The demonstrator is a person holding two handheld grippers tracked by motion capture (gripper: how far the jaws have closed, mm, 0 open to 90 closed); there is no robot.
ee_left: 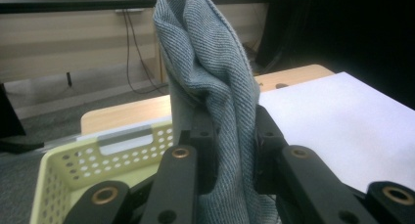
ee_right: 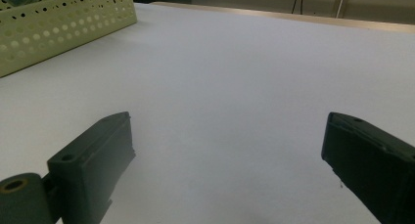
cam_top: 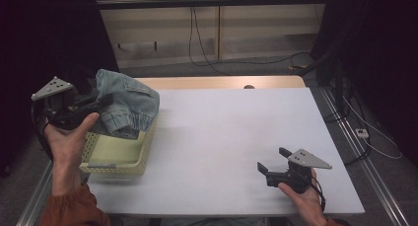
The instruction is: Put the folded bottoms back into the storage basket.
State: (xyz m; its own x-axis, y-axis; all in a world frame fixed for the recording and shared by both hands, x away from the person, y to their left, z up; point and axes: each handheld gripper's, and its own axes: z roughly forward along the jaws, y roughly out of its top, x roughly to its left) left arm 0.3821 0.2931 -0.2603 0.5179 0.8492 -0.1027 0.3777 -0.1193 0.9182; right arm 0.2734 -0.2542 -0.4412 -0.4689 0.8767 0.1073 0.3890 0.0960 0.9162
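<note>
A folded piece of light blue denim [cam_top: 127, 101] hangs over the pale yellow perforated basket [cam_top: 114, 159] at the table's left edge. My left gripper [cam_top: 104, 102] is shut on the denim and holds it above the basket's far end. In the left gripper view the denim [ee_left: 210, 72] rises in a bunch from between the black jaws, with the basket [ee_left: 73, 168] below at the left. My right gripper [cam_top: 272, 159] rests low over the white table near its front right, jaws wide open, nothing between them. In the right gripper view the fingers [ee_right: 93, 158] frame bare table.
The white table top [cam_top: 236, 137] stretches between the two hands, with a wooden strip [cam_top: 222, 82] along its far edge. Cables [cam_top: 207, 53] trail on the floor behind the table. The basket's corner [ee_right: 58, 23] lies far left of the right gripper.
</note>
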